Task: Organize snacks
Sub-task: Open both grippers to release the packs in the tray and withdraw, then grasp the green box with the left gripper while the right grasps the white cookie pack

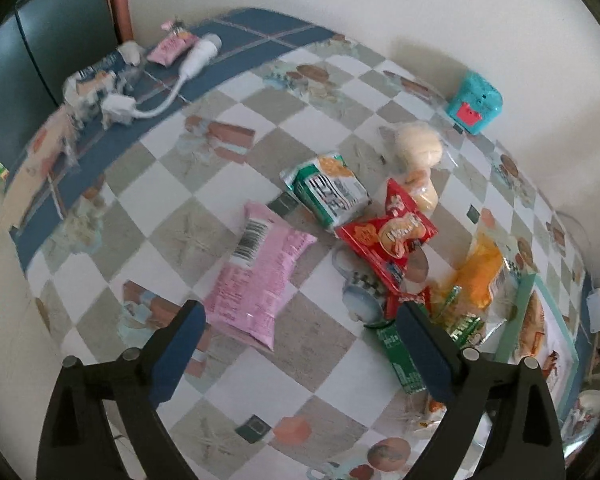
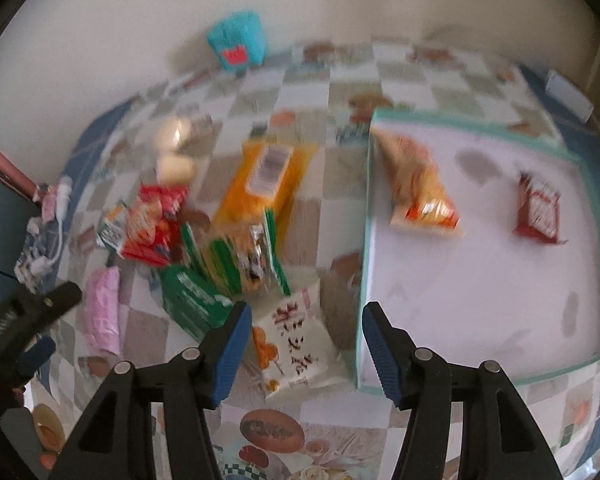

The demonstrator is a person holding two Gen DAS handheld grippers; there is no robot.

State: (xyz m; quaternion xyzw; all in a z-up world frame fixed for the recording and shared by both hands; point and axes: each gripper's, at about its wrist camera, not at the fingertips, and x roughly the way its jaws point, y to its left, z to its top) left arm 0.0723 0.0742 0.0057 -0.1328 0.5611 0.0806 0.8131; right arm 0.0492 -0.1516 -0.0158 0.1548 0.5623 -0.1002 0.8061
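Snack packets lie scattered on a checkered tablecloth. In the left wrist view my left gripper [image 1: 300,316] is open and empty above a pink packet [image 1: 256,276]. Beyond it lie a green-and-white packet [image 1: 328,192], a red packet [image 1: 392,236], an orange packet [image 1: 476,276] and a dark green packet [image 1: 404,360]. In the right wrist view my right gripper [image 2: 302,320] is open and empty over a white packet [image 2: 296,340]. A white tray [image 2: 480,280] with teal rim holds an orange-striped packet [image 2: 420,192] and a red packet [image 2: 538,212].
A teal box [image 1: 476,102] stands against the back wall. A white cable with plug and small packets [image 1: 172,46] lie at the far left. My left gripper's body [image 2: 24,316] shows at the left edge of the right wrist view.
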